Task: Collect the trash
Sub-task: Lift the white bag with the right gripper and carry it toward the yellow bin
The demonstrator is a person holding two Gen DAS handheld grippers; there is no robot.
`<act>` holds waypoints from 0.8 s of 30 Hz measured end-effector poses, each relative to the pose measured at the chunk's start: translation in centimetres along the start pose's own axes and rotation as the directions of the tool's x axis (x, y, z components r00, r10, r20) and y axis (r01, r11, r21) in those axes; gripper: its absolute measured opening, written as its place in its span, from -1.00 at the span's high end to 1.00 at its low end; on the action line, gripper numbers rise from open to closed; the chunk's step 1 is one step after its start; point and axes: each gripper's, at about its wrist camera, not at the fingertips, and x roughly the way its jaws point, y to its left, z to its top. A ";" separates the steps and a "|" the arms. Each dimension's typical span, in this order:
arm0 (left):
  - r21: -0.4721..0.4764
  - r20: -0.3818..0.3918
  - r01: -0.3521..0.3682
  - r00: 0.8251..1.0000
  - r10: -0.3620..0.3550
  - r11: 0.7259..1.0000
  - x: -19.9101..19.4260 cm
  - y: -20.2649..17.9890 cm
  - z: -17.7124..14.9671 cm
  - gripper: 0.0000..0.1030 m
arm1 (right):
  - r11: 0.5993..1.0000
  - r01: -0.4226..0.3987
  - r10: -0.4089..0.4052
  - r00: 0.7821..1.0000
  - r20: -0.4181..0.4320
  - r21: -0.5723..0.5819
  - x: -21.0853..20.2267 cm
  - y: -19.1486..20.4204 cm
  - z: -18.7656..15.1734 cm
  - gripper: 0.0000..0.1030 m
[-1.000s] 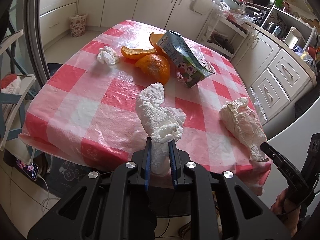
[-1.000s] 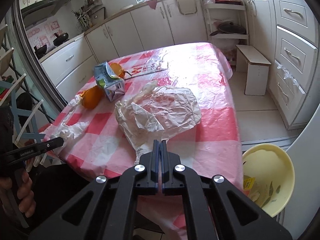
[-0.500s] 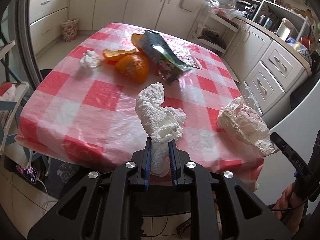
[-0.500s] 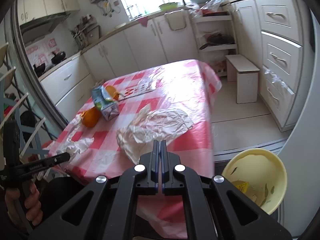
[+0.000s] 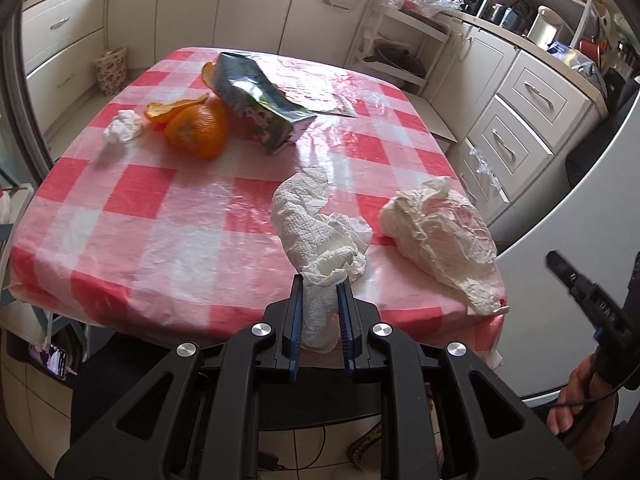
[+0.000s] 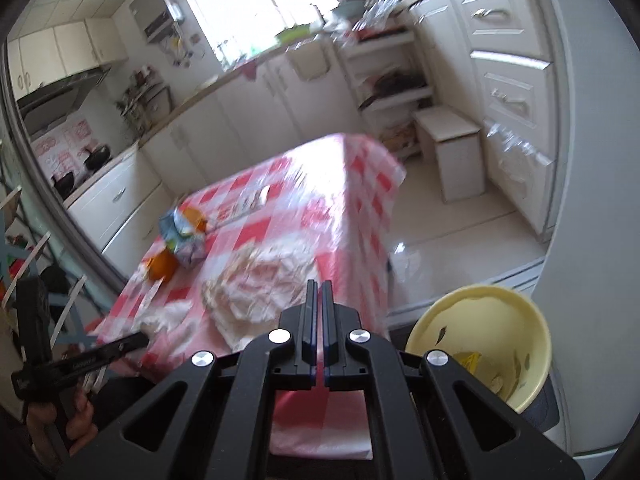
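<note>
Over table edge | left tool (image 5: 319, 296) still grips paper towel (image 5: 316, 220) | right tool (image 6: 316, 300) clenched, apparently empty, pulled back

- White cabinets (image 5: 256, 8) run along the far wall, with drawer fronts (image 5: 532, 120) down the right side.
- A bright window (image 6: 256, 4) glares above the counter, washing out the view.
- Pale glossy tiles cover the floor (image 6: 460, 244).
- A red-and-white checked tabletop (image 5: 132, 216) fills the middle.
- A low white stool (image 6: 452, 148) stands by open shelves (image 6: 392, 80).
</note>
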 end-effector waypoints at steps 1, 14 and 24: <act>0.003 -0.001 0.000 1.000 0.000 1.000 0.1 -0.2 0.0 0.72 | 1.000 -0.013 0.013 1.000 -0.022 -0.010 0.4 0.3 -0.2 0.52; 0.015 -0.013 -0.001 1.000 0.001 1.000 0.3 -0.7 -0.3 0.72 | 0.976 -0.037 -0.001 0.985 -0.175 -0.214 6.5 5.6 -2.7 0.99; 0.045 -0.010 0.092 0.996 -0.092 0.995 0.3 -4.3 0.3 0.72 | 0.996 0.077 -0.076 0.997 0.023 -0.053 -0.6 -0.4 -0.9 0.99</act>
